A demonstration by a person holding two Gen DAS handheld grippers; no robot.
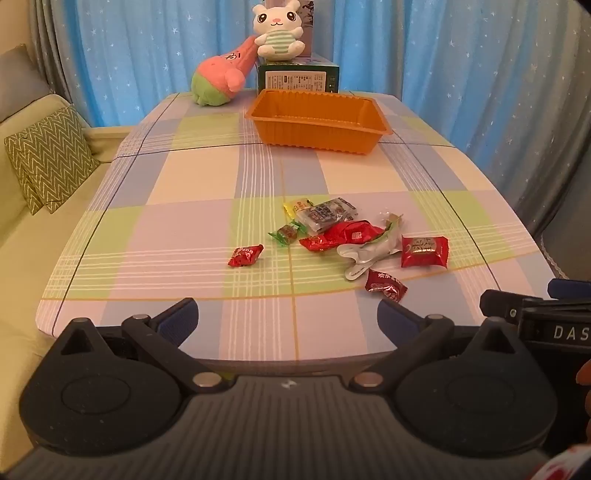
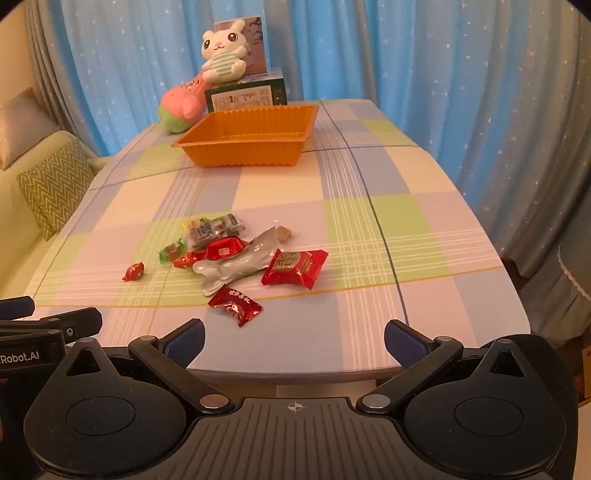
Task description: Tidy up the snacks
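Note:
Several wrapped snacks lie in a loose pile (image 1: 343, 232) (image 2: 236, 254) on the checked tablecloth, near the front. Among them are a square red packet (image 1: 424, 252) (image 2: 295, 268), a small red candy (image 1: 245, 255) (image 2: 133, 271) off to the left, a red candy (image 1: 385, 286) (image 2: 236, 305) nearest the front, and a silver wrapper (image 1: 369, 253) (image 2: 236, 264). An orange tray (image 1: 317, 120) (image 2: 247, 138) stands empty at the far end. My left gripper (image 1: 288, 314) and right gripper (image 2: 294, 341) are both open and empty, side by side over the table's front edge.
Two plush toys (image 1: 221, 79) (image 1: 279, 31) and a green box (image 1: 298, 77) stand behind the tray. A sofa with a zigzag cushion (image 1: 48, 162) lies left of the table. Blue curtains hang behind.

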